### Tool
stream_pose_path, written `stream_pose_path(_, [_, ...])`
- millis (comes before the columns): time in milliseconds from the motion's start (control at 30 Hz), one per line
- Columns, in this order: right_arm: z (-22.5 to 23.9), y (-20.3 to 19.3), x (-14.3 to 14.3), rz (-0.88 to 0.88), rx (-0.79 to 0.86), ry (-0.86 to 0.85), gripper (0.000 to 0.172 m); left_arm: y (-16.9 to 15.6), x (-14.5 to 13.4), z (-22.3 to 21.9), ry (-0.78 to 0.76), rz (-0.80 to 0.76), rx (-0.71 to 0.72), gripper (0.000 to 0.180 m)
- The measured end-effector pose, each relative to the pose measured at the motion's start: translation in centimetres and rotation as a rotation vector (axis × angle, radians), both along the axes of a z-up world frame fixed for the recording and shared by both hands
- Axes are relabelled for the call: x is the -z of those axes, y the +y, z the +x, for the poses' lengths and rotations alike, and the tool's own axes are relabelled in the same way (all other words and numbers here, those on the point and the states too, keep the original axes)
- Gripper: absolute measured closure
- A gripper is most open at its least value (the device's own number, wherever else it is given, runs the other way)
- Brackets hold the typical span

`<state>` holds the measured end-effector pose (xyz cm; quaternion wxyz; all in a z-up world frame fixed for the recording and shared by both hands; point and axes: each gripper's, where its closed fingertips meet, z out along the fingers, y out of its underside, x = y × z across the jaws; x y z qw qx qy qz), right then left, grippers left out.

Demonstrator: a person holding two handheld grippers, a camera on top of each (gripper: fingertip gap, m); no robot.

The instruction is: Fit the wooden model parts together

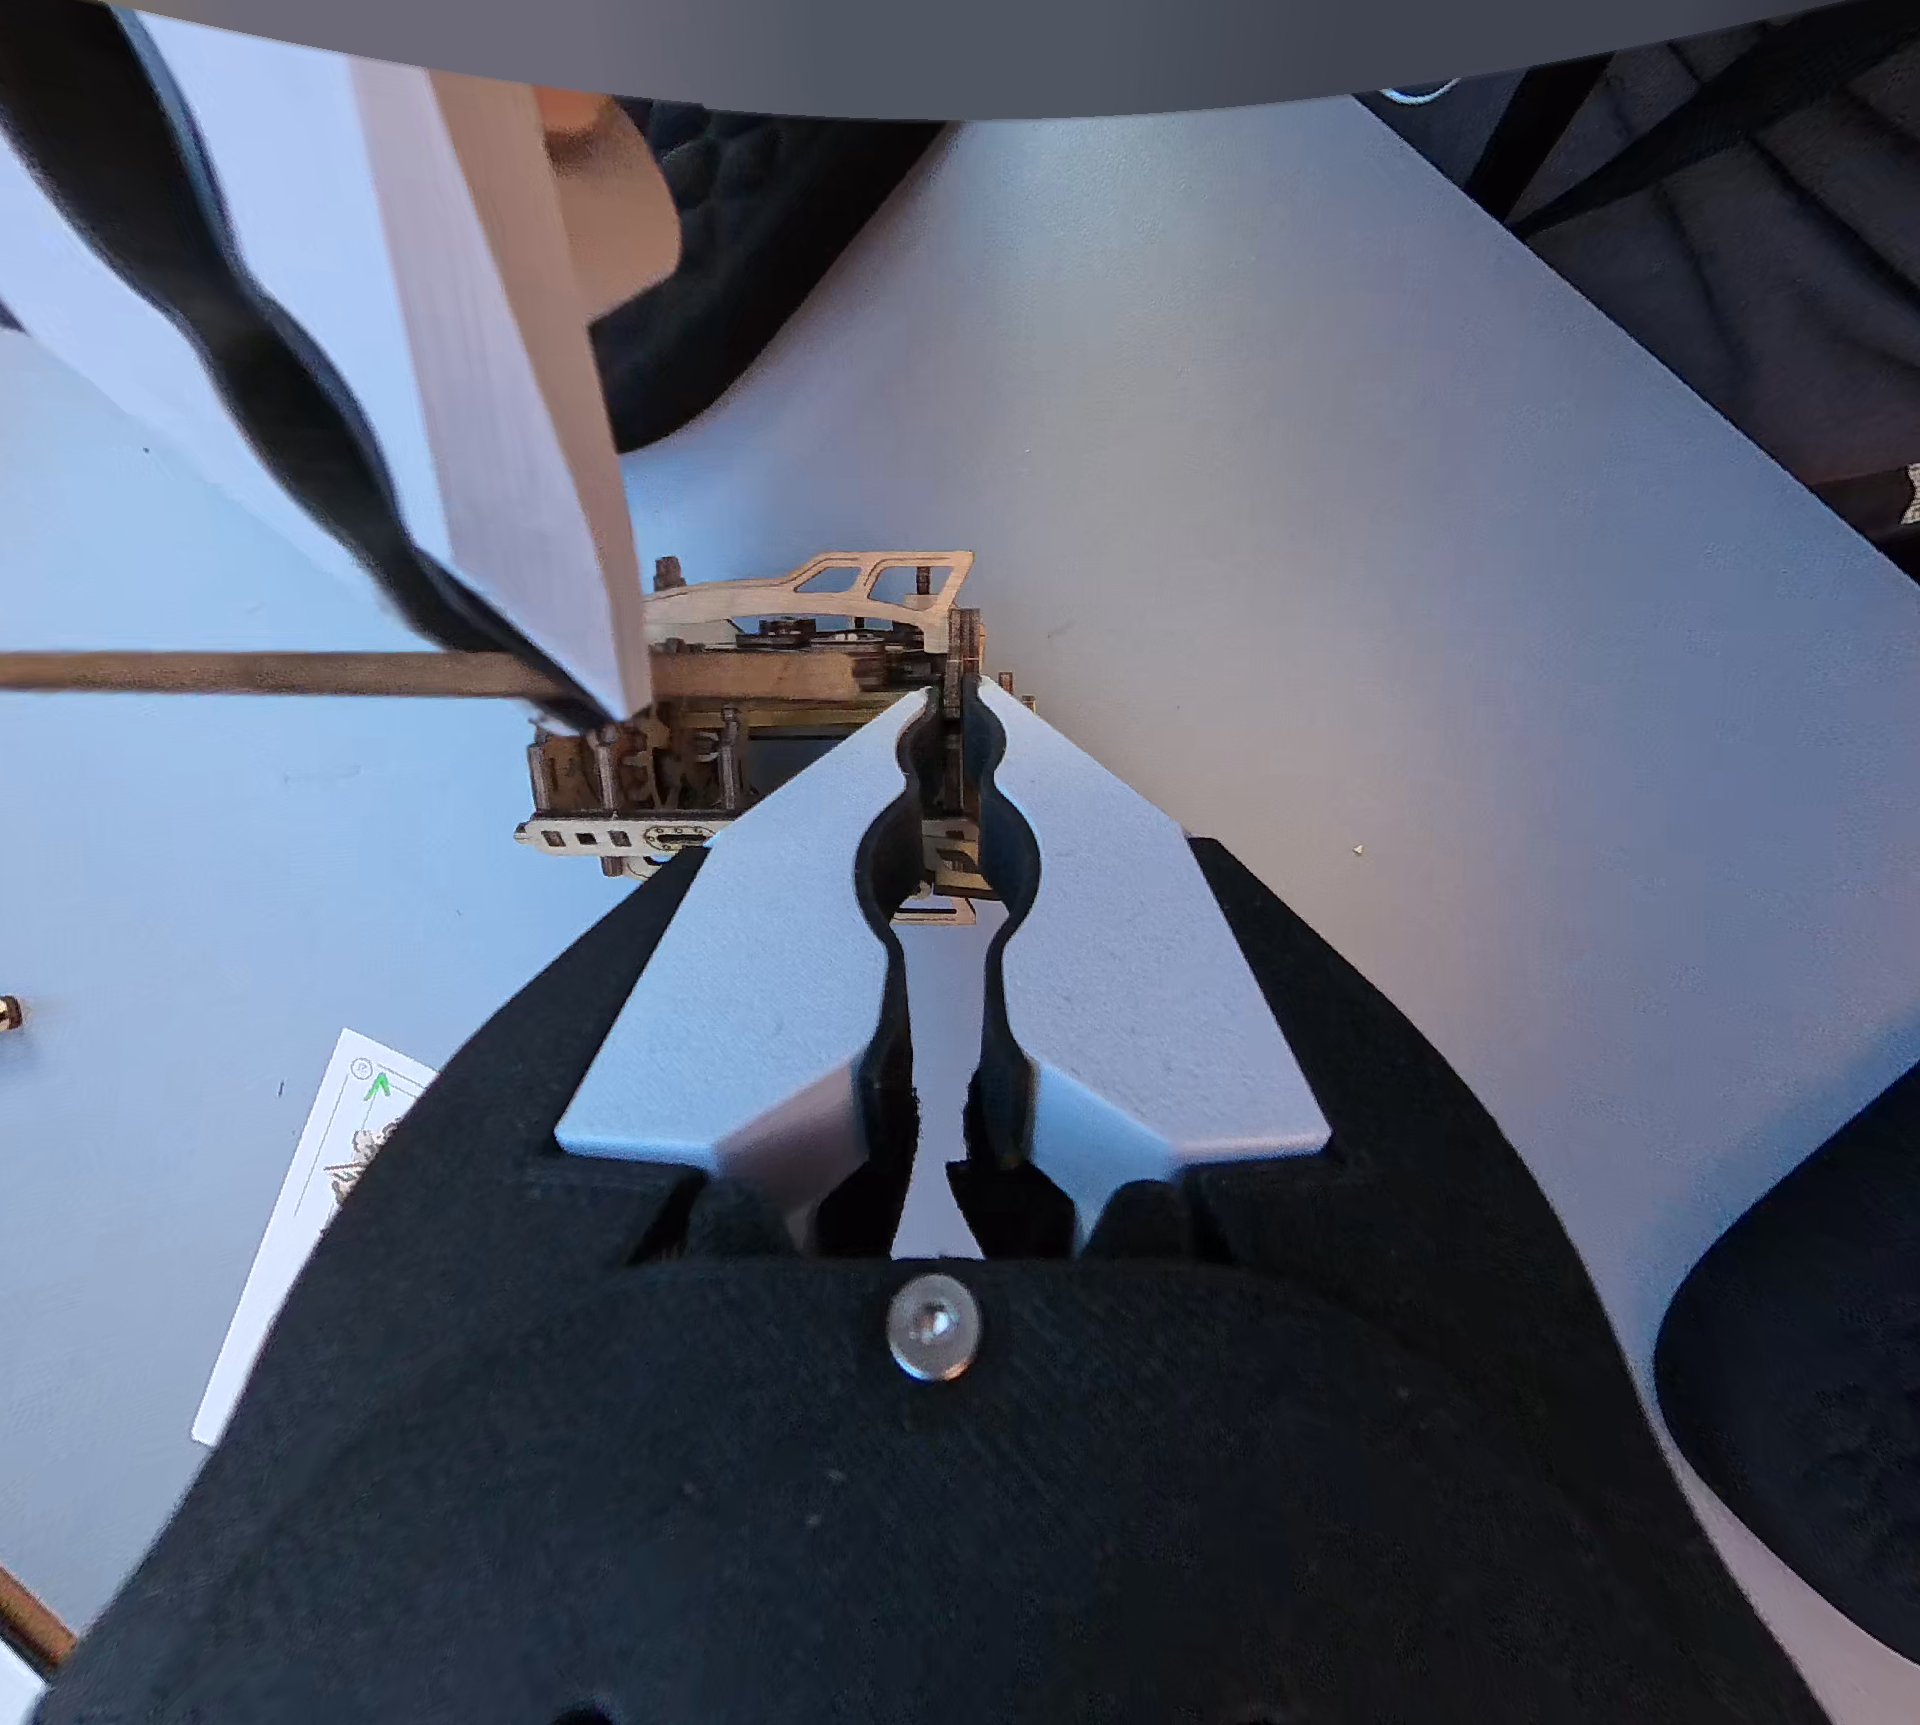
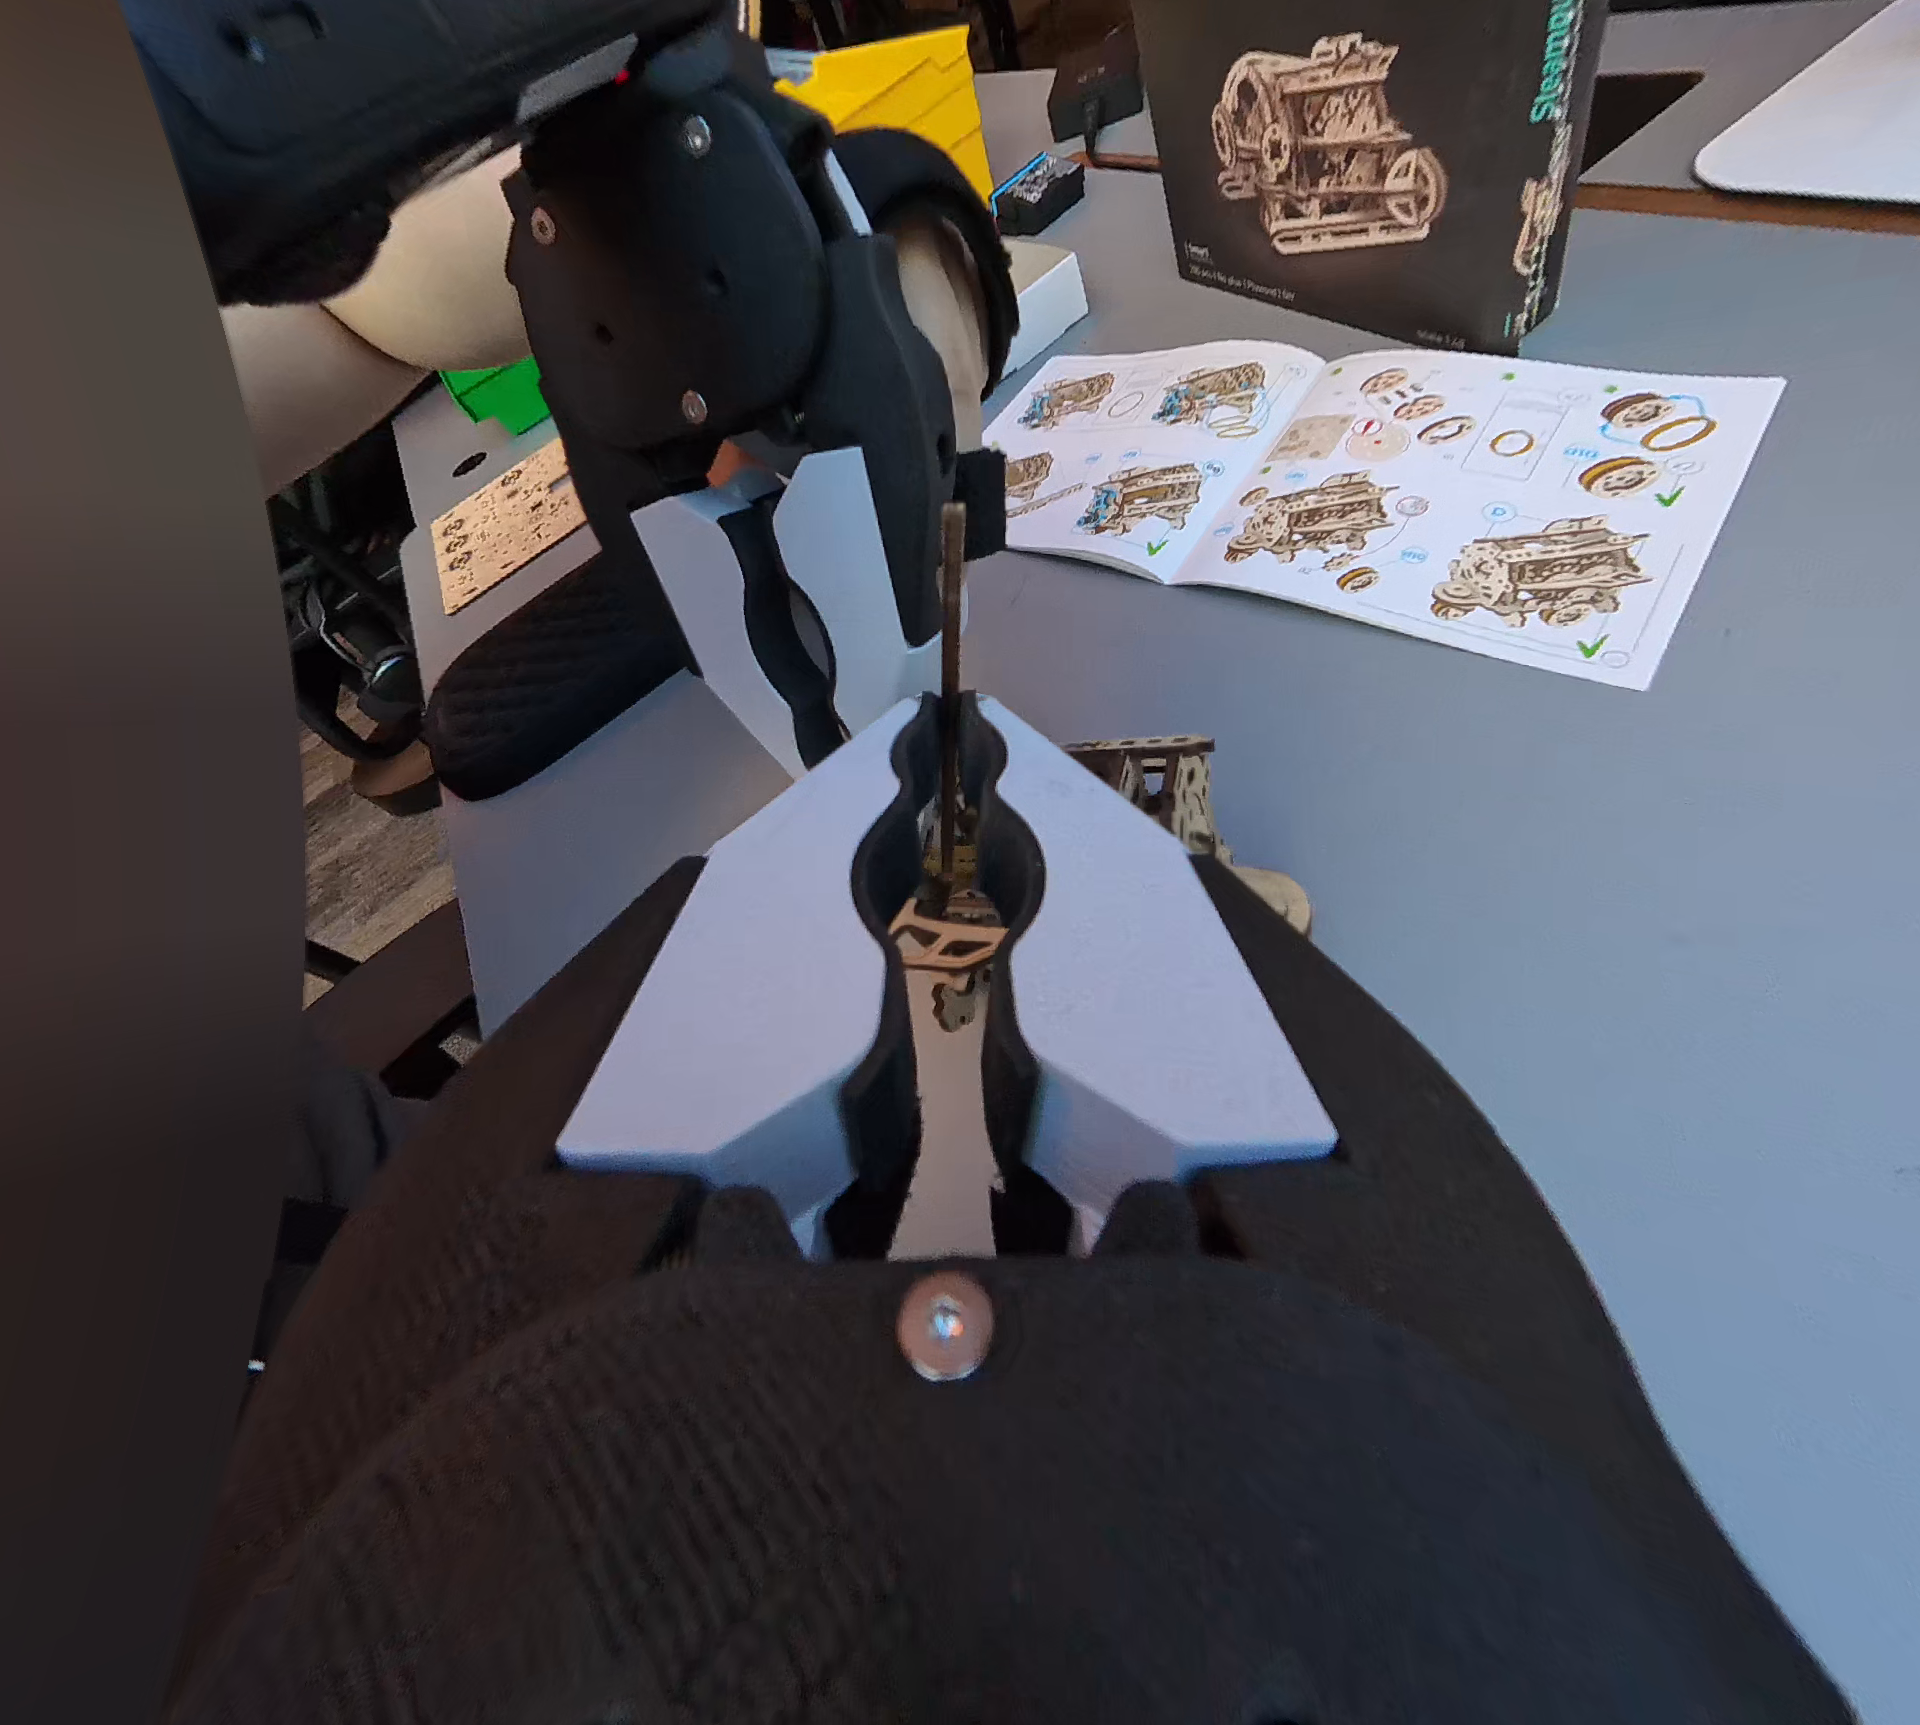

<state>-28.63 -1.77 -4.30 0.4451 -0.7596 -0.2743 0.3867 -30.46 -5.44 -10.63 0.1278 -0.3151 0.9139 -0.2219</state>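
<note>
On the grey worktop (image 2: 1558, 948) we find few containers. Working left to right in the right wrist view: a green bin (image 2: 494, 392) at 9 o'clock, its contents hidden behind the other gripper; a yellow bin (image 2: 904, 86) at 11 o'clock, its interior not visible; and a dark printed carton (image 2: 1351, 65) standing upright at 1 o'clock, closed, so we cannot tell what it contains. In front of the carton, an open instruction booklet (image 2: 1382, 491) lies flat. A punched wooden parts sheet (image 2: 504, 522) rests at 9 o'clock on a lower surface.

The task item, a partly built wooden model (image 1: 769, 719), sits at the centre of the left wrist view, just beyond the fingertips. The left hand-held gripper (image 1: 951, 709) is clamped narrow on an upright wooden plate at the model's right end, with both dark pads pressed against that plate. A card (image 1: 301, 1249) lies on the worktop at 8 o'clock.

The right hand-held gripper (image 2: 951, 719) enters the left wrist view from 10 o'clock, with its tip at the model's left end. In its own view, its jaws are closed narrow on a thin dark rod (image 2: 951, 595), which projects past the fingertips toward 12 o'clock. In the left wrist view the same rod runs horizontally toward 9 o'clock. Part of the model appears through the gap between the fingers, and more of it to the right of the right finger at 3 o'clock.
</note>
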Motion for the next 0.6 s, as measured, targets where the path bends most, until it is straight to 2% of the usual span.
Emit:
stream_pose_path(200, [-0.2, 0.1, 0.4, -0.038, -0.016, 0.041, 0.172, 0.0, 0.0, 0.1, 0.0, 0.001, 0.0, 0.18])
stream_pose_path(600, [-0.7, -0.1, 1.1, -0.046, -0.023, 0.01, 0.172, 0.0, 0.0, 0.1, 0.002, 0.003, 0.001, 0.18])
